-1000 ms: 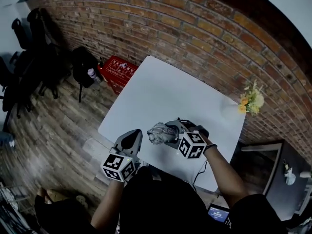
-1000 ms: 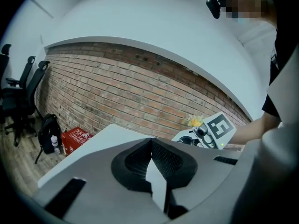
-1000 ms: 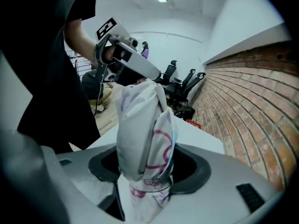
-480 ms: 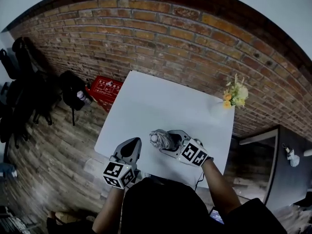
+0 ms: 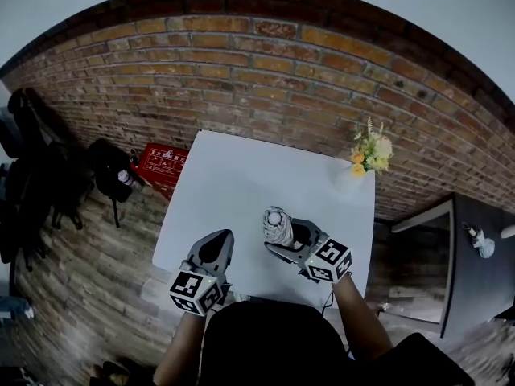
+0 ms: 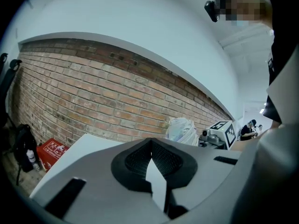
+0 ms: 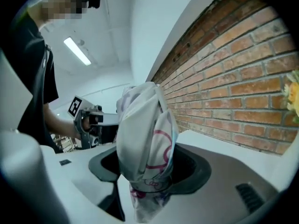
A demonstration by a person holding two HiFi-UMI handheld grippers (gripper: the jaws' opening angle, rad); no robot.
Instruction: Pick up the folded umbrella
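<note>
A brick wall [image 5: 265, 63] runs behind a white counter [image 5: 233, 175] that stands on a wood-plank floor [image 5: 88, 264]. The head view alone takes in the surroundings: a vase of yellow flowers [image 5: 368, 153] at the counter's far right corner, and on the floor to the left a red crate [image 5: 161, 166] and a dark bag [image 5: 109, 161].

The right gripper [image 5: 290, 236] is over the near part of the counter, its fingers clamped on the folded umbrella [image 5: 278, 225], which stands roughly upright with its rounded end toward the head camera. Only the right gripper view shows the fabric closely. It is pale cloth with pink looping lines, bunched between the dark pads, with its lower end hanging below them.

The left gripper [image 5: 216, 248] is to the left, apart from the umbrella. Its own view shows the fingers brought together at the tips with nothing between them. The bundled umbrella and the right gripper's marker cube [image 6: 224, 130] lie off to the right.
</note>
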